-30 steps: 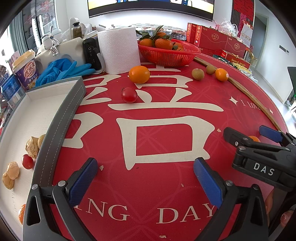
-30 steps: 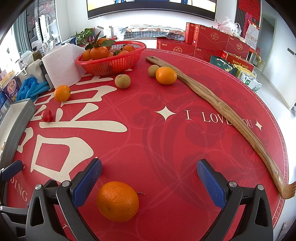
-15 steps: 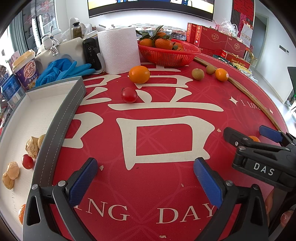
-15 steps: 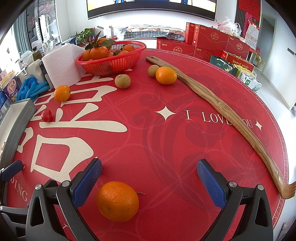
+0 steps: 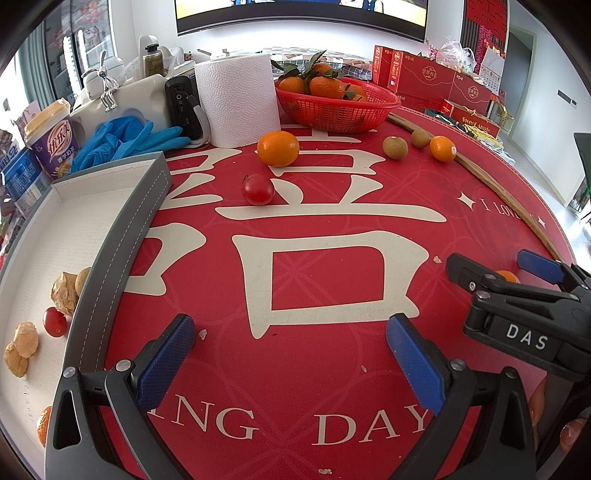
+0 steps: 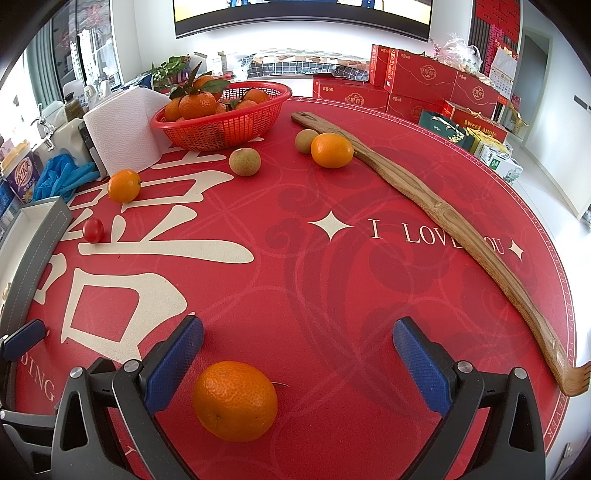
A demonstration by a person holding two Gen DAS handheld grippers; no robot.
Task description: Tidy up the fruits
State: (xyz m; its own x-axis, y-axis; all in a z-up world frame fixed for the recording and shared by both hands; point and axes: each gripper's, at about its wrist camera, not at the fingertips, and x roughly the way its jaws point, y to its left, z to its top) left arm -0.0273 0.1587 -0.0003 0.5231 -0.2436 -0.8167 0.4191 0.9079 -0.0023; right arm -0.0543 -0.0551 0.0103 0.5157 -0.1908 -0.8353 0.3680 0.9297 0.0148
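Here we are looking across a round table under a red cloth (image 6: 332, 280) printed with large cream characters and the words "I LOVE YOU". Behind it a wide dark screen (image 6: 301, 16) is hanging on a white wall, and red gift boxes (image 6: 417, 85) are standing stacked past the far edge.

On the left a white tray with a grey rim (image 5: 122, 236) is lying on the cloth, holding a cherry tomato and several pale brown fruits. A long wooden stick (image 6: 439, 210) is curving along the right side. A paper towel roll (image 5: 236, 98) is standing upright beside a red basket (image 6: 225, 123) heaped with leafy mandarins. Blue gloves (image 5: 122, 142) are lying behind the tray.

We are holding the left gripper (image 5: 291, 360) low over the cloth with its blue pads spread wide and nothing between them. The right gripper (image 6: 297, 363) is likewise gaping, and an orange (image 6: 235, 400) is sitting on the cloth between its fingers, nearer the left pad (image 6: 173, 363), though we cannot tell if it is touching.

Loose fruit is lying farther off: an orange fruit (image 5: 277, 148) near the towel roll, a cherry tomato (image 5: 258, 189) in front of it, two brownish round fruits (image 6: 245, 161) and another orange one (image 6: 331, 150) against the stick.
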